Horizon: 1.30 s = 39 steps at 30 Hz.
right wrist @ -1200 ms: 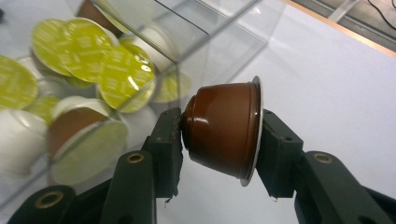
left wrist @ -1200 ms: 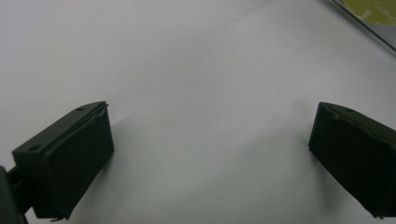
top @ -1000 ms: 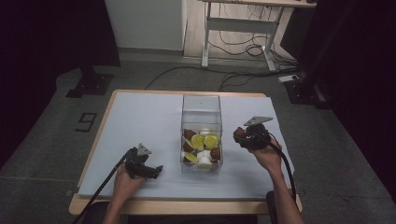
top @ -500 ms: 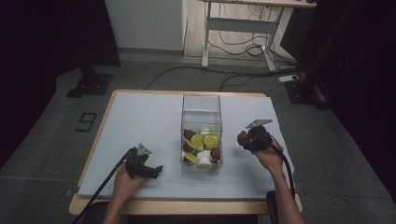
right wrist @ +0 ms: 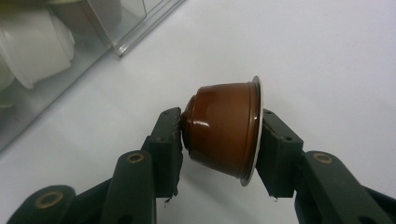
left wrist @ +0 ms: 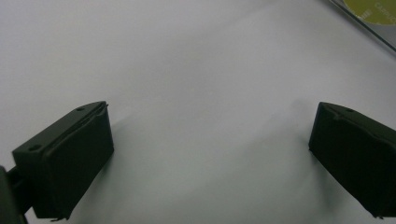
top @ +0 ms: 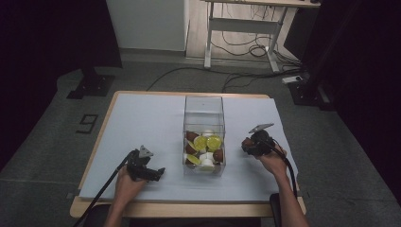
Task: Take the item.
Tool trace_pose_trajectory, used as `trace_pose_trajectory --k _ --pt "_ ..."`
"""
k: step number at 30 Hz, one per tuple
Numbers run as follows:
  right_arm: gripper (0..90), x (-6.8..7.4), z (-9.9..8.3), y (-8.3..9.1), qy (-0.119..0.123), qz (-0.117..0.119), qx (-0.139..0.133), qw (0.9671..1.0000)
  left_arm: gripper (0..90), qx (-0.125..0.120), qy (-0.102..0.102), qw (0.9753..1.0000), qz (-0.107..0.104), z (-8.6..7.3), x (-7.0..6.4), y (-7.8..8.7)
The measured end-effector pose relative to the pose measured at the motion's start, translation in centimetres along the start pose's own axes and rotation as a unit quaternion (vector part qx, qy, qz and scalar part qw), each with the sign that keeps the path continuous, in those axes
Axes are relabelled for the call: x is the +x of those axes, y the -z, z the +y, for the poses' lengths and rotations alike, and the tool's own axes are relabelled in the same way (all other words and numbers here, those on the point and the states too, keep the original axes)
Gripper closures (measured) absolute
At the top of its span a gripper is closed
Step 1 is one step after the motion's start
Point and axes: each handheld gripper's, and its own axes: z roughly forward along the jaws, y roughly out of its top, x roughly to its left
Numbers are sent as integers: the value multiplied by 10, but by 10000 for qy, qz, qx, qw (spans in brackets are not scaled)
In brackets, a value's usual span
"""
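A pale sheet covers the table [top: 142, 123], with a clear box [top: 204, 113] of capsules in the middle. The right gripper [right wrist: 219, 135], just right of the box, is clenched on a brown capsule [right wrist: 224, 133] lying sideways between its jaws. The left gripper [left wrist: 210, 140] rests wide open, holding nothing, over bare sheet.

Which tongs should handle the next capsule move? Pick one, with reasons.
Right. The right tongs already clamp a brown coffee capsule beside the clear box. The left tongs stand open over bare table cover.
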Motion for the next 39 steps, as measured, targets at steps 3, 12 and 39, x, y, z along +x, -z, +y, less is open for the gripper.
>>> trace_pose_trajectory --k 3,12,39 --pt "551 0 -1 -2 28 10 54 10000 0 0 1 10000 1 0 0 0" --pt "548 1 -4 -9 80 53 228 9997 0 1 0 10000 -1 0 0 0" --pt "331 0 -5 -10 -10 -30 268 9996 0 -2 -3 10000 6 0 0 0"
